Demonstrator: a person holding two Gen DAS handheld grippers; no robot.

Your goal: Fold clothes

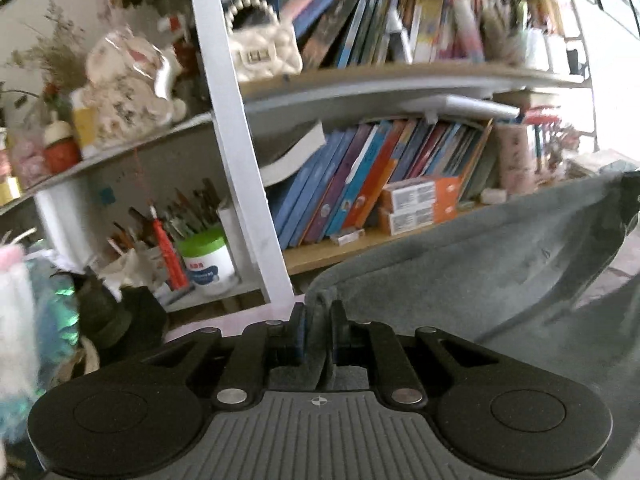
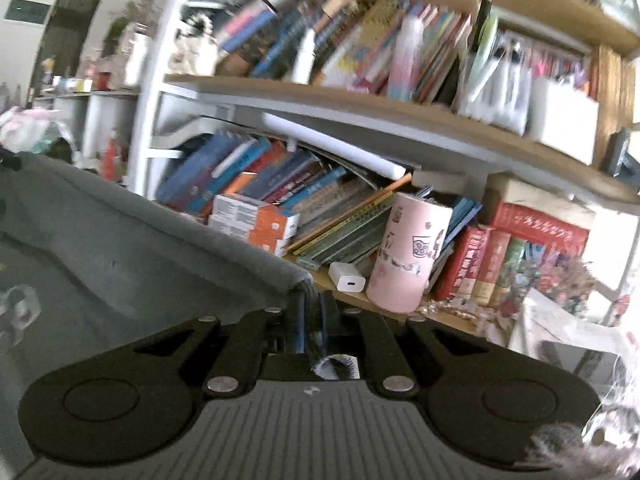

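Note:
A grey fleece garment [image 1: 480, 264] hangs stretched in the air between both grippers, in front of a bookshelf. My left gripper [image 1: 318, 320] is shut on the garment's left corner, with the cloth pinched between its fingers and spreading off to the right. In the right wrist view the same grey garment [image 2: 120, 232] runs off to the left, and my right gripper [image 2: 314, 308] is shut on its right corner. The lower part of the garment drops out of sight below both views.
A bookshelf [image 1: 400, 76] packed with leaning books fills the background. A green-lidded jar of brushes [image 1: 204, 260] and a cream handbag [image 1: 260, 48] sit on the left. A pink cylindrical cup [image 2: 408, 252], a white charger [image 2: 347, 282] and orange boxes [image 2: 256, 220] sit on the lower shelf.

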